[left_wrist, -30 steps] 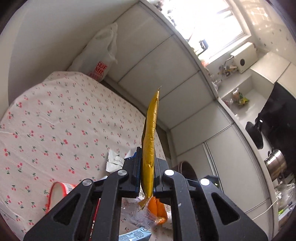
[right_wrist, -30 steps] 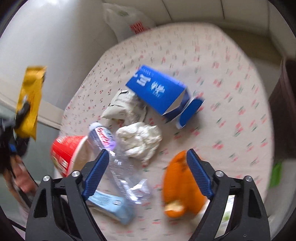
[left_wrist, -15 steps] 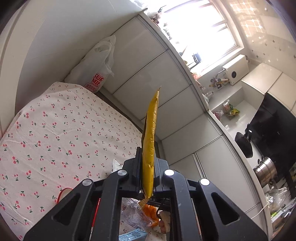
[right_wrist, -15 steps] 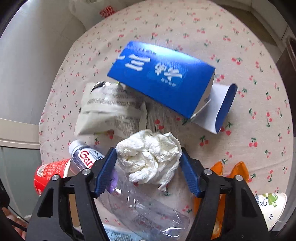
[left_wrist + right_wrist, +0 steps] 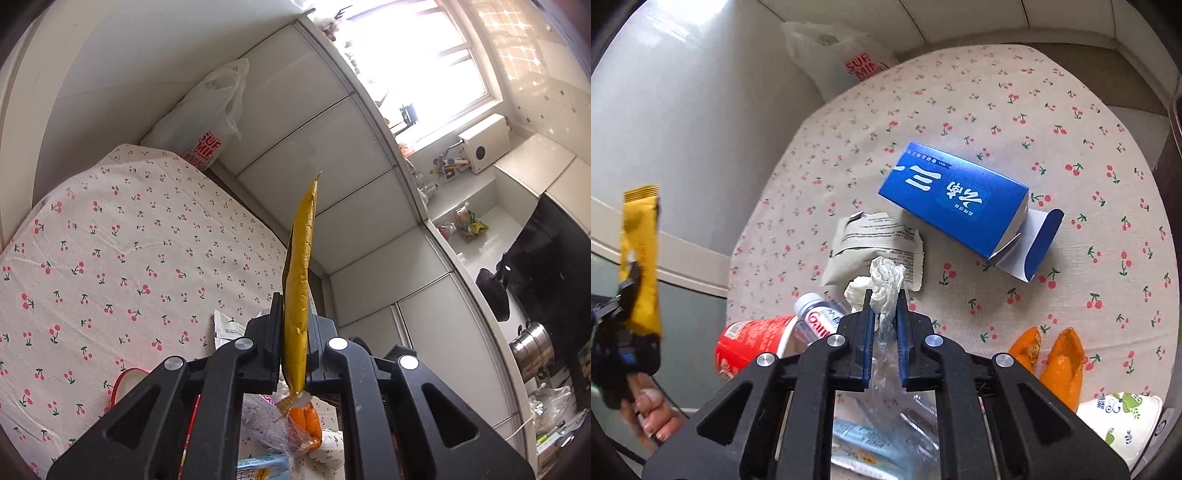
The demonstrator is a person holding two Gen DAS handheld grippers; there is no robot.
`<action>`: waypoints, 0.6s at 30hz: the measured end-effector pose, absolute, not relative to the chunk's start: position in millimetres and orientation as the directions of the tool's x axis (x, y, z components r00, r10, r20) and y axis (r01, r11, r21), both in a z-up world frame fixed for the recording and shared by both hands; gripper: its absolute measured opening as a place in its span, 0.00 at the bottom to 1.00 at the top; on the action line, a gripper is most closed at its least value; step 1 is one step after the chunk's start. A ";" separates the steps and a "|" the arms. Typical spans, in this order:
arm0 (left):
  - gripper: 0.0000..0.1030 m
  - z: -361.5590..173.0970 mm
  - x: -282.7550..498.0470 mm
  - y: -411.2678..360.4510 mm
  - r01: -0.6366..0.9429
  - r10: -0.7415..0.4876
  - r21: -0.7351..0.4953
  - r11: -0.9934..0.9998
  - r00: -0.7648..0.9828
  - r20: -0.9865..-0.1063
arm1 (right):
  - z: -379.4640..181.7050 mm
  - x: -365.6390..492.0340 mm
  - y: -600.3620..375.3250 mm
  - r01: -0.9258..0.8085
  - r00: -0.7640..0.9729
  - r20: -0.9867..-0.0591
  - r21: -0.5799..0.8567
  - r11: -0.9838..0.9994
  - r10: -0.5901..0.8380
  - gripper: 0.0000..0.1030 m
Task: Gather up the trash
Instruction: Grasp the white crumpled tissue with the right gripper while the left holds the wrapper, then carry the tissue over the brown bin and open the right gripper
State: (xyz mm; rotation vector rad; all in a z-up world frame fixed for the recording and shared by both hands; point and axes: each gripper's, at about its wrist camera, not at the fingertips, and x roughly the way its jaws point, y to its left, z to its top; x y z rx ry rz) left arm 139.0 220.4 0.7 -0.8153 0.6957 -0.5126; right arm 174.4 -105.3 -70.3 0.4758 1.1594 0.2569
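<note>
Jaws just closed on tissue [image 5: 884, 280] | tablecloth [image 5: 1015, 110] beyond bare, seemingly.

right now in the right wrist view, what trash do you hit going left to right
yellow wrapper held in the left gripper → red cup → crumpled tissue pinched in the right gripper → blue box → orange peel → printed paper cup

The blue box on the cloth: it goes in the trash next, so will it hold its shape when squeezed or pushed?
The blue box probably caves when squeezed: thin card, one end flap open. It likely slides rather than rolls, since it lies on a flat side.
</note>
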 end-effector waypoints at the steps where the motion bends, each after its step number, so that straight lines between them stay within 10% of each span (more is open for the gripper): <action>1: 0.08 -0.4 139.2 220.7 0.145 -0.653 -0.798 0.585 0.669 -0.357 | -65.2 171.3 -108.3 0.034 0.391 -0.808 0.490 0.871 0.440 0.09; 18: 0.08 -5.4 140.2 187.2 0.111 -0.656 -0.803 0.586 0.647 -0.389 | -1.8 122.6 -181.2 -0.036 0.543 -0.675 0.575 0.817 0.499 0.10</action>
